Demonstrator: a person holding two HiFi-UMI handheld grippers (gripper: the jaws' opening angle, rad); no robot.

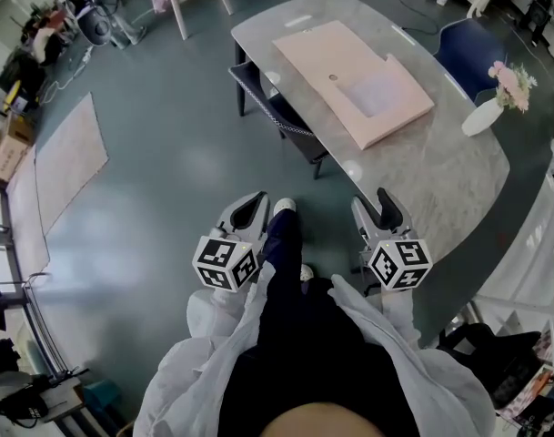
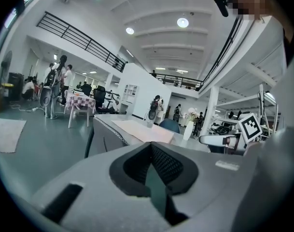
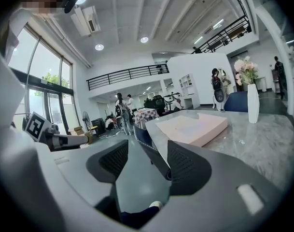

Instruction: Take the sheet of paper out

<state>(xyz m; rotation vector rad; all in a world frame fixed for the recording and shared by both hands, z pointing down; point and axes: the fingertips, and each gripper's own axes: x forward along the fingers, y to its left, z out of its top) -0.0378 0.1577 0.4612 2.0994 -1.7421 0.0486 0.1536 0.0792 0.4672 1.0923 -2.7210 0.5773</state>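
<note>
- A view looking steeply down on a person in white sleeves standing on a glossy grey-green floor [image 1: 167,180], a gripper in each hand, held low and close to the body; one white shoe [image 1: 284,206] shows between them
- Left gripper [image 1: 256,198]: its own view shows the black ribbed pads meeting at the tips, closed on nothing, with only a thin sliver of floor visible lower down
- Right gripper [image 1: 377,203]: its own view shows the two jaws standing apart, nothing between them but floor and a dark chair; it hangs just beside the near edge of the desk
- The desk [image 1: 440,171] is a long, rounded slab of pale grey marbled stone, shiny, running away to the upper left
- A large flat pink folder [image 1: 336,57] lies on the far half of the desk, well apart from both grippers; the sheet of paper [image 1: 372,92], paler and greyish, shows on the folder's right part; whether it lies on top or tucked in cannot be told
- A white vase [image 1: 481,116] of pink flowers [image 1: 513,82] stands near the desk's right edge; a blue chair [image 1: 468,48] sits behind it; the dark chair [image 1: 281,112] is pushed under the left side
- The room is a tall, open white hall; round ceiling lights [image 2: 183,22]; a black-railed balcony [image 2: 74,33]; tall windows [image 3: 45,81]; a pale rug [image 1: 67,148] on the floor; a checked-cloth table [image 2: 79,103] with people [image 2: 57,76] far off
</note>
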